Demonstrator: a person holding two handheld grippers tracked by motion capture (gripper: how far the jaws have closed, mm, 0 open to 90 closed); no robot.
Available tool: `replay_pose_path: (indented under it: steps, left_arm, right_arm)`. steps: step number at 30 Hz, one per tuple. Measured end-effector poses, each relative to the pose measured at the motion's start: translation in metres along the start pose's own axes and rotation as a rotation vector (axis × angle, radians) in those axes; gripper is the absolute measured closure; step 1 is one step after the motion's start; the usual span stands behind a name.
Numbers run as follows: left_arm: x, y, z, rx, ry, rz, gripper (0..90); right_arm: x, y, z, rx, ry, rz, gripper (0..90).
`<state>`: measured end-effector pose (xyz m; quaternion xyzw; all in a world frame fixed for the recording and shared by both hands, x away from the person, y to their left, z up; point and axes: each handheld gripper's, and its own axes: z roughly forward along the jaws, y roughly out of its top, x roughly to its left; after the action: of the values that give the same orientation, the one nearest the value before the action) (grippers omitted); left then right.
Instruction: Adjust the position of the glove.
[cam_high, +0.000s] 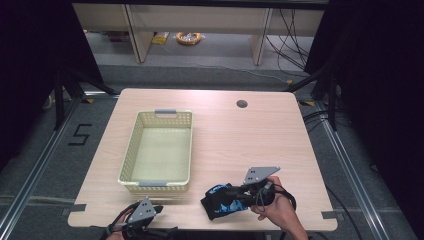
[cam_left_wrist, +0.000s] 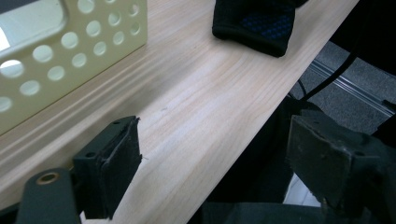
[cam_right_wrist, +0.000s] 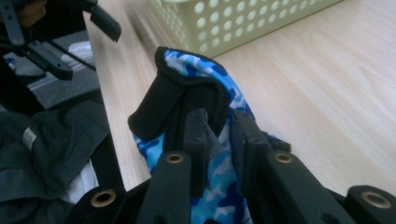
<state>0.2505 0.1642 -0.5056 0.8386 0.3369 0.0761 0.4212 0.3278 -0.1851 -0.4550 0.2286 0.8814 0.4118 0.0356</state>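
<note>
A glove (cam_high: 219, 201) in blue camouflage and black lies at the table's front edge, right of the middle. My right gripper (cam_high: 235, 193) is shut on it. In the right gripper view the jaws (cam_right_wrist: 219, 126) pinch the glove's fabric (cam_right_wrist: 196, 79), and its black cuff stands folded up above them. My left gripper (cam_high: 159, 208) rests at the front edge, left of the glove, open with nothing between its fingers (cam_left_wrist: 112, 163). From the left gripper view the glove (cam_left_wrist: 254, 21) lies farther along the table.
A pale yellow perforated basket (cam_high: 130, 150) with grey handles stands on the left half of the wooden table (cam_high: 250, 135), with nothing showing inside. Its wall (cam_left_wrist: 70, 51) is close to my left gripper. A round cable hole (cam_high: 242, 104) sits at the back right.
</note>
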Motion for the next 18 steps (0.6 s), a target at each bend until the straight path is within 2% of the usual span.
replay_pose_path:
  steps: [1, 2, 3, 4, 5, 6, 7, 8, 9, 10, 11, 13, 14, 15, 17, 18]
  left_arm:
    - [0.0, 0.001, 0.002, -0.018, -0.003, 0.002, 16.9]
    - [0.0, 0.003, 0.002, -0.007, -0.016, 0.0, 16.9]
    - [-0.003, 0.004, 0.005, -0.052, -0.012, -0.024, 16.9]
    - [-0.003, 0.006, 0.006, -0.042, -0.019, -0.024, 17.0]
    - [-0.004, 0.007, 0.007, -0.035, -0.014, -0.037, 17.0]
    - [-0.004, 0.009, 0.009, -0.045, -0.021, -0.024, 17.5]
    - [-0.004, 0.011, 0.01, -0.029, -0.021, -0.014, 18.0]
    - [-0.006, 0.012, 0.013, -0.044, -0.024, -0.024, 18.0]
    - [-0.006, 0.014, 0.014, -0.043, -0.026, -0.009, 18.1]
    - [-0.007, 0.017, 0.016, -0.037, -0.032, 0.002, 18.3]
    - [-0.006, 0.019, 0.016, -0.019, -0.039, 0.01, 18.5]
    - [-0.009, 0.021, 0.022, -0.046, -0.03, 0.0, 18.6]
    - [-0.008, 0.023, 0.023, -0.028, -0.019, 0.023, 18.6]
    - [-0.01, 0.024, 0.024, -0.043, -0.027, 0.004, 18.6]
    - [-0.009, 0.027, 0.026, -0.04, -0.03, 0.027, 18.8]
    - [-0.009, 0.027, 0.028, -0.033, -0.026, 0.015, 18.9]
  right_arm:
    - [0.0, 0.0, 0.002, 0.011, 0.014, -0.004, 77.8]
    - [-0.003, 0.001, 0.005, 0.013, 0.022, -0.03, 77.8]
    - [-0.003, 0.001, 0.006, 0.021, 0.024, -0.014, 77.8]
    - [-0.005, 0.002, 0.008, 0.019, 0.034, -0.032, 77.7]
    - [-0.005, 0.002, 0.01, 0.019, 0.039, -0.026, 77.7]
    - [-0.007, 0.001, 0.012, 0.027, 0.044, -0.029, 77.7]
    - [-0.008, 0.001, 0.012, 0.043, 0.042, -0.021, 77.6]
    - [-0.009, 0.0, 0.014, 0.043, 0.039, -0.018, 77.6]
    - [-0.01, -0.001, 0.015, 0.048, 0.044, -0.016, 77.6]
    - [-0.012, -0.002, 0.017, 0.043, 0.049, -0.023, 77.5]
    - [-0.012, -0.003, 0.017, 0.051, 0.05, -0.01, 77.5]
    - [-0.013, -0.005, 0.02, 0.067, 0.062, 0.001, 77.3]
    - [-0.015, -0.006, 0.022, 0.067, 0.054, -0.013, 77.2]
    - [-0.016, -0.006, 0.023, 0.077, 0.06, -0.027, 77.1]
    - [-0.015, -0.005, 0.026, 0.086, 0.067, -0.044, 77.0]
    - [-0.015, -0.005, 0.027, 0.092, 0.074, -0.045, 76.9]
